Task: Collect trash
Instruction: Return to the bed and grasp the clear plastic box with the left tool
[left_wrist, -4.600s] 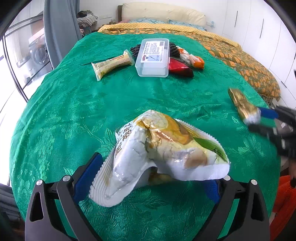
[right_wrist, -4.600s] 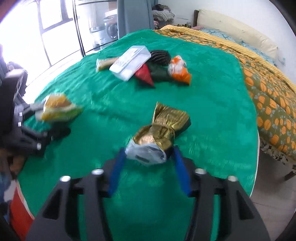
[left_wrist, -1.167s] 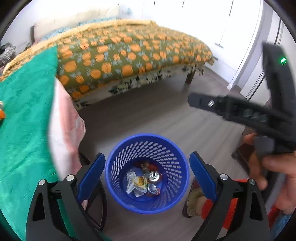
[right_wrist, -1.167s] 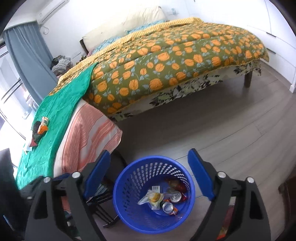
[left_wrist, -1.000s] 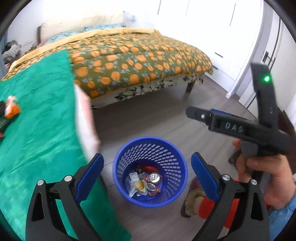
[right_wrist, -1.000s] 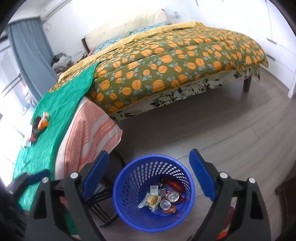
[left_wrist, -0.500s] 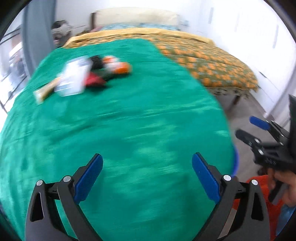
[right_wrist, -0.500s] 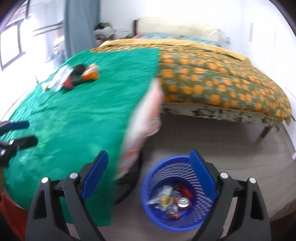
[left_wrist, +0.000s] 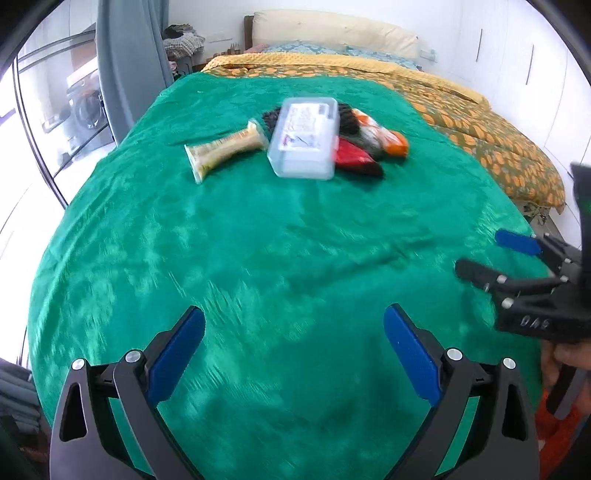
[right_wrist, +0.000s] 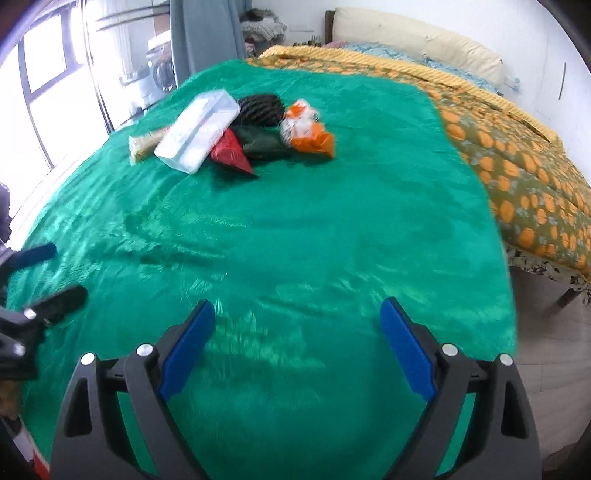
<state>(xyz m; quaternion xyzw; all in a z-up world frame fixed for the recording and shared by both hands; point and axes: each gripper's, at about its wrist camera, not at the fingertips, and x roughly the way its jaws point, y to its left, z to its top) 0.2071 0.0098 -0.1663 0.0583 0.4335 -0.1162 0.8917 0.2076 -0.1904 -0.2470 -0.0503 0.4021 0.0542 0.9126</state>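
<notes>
A heap of trash lies at the far end of the green cloth (left_wrist: 277, 240): a clear plastic box (left_wrist: 304, 136) (right_wrist: 197, 131), a yellow wrapper (left_wrist: 225, 149) (right_wrist: 144, 144), a red packet (left_wrist: 354, 157) (right_wrist: 231, 151), a dark green packet (right_wrist: 262, 142), a black ribbed item (right_wrist: 260, 107) and an orange-white wrapper (left_wrist: 384, 136) (right_wrist: 306, 131). My left gripper (left_wrist: 293, 354) is open and empty over the near cloth. My right gripper (right_wrist: 297, 350) is open and empty too, well short of the heap. Each gripper shows at the other view's edge.
An orange-patterned bedspread (right_wrist: 517, 155) (left_wrist: 480, 122) covers the bed to the right of the cloth, with pillows (left_wrist: 332, 29) at the headboard. A grey curtain (left_wrist: 129, 62) and window (right_wrist: 48, 74) stand at the left. Wooden floor (right_wrist: 554, 332) shows beyond the cloth's right edge.
Both grippers swung from above the blue basket on the floor back over the green cloth and now face the heap of trash. Both stayed open and empty.
</notes>
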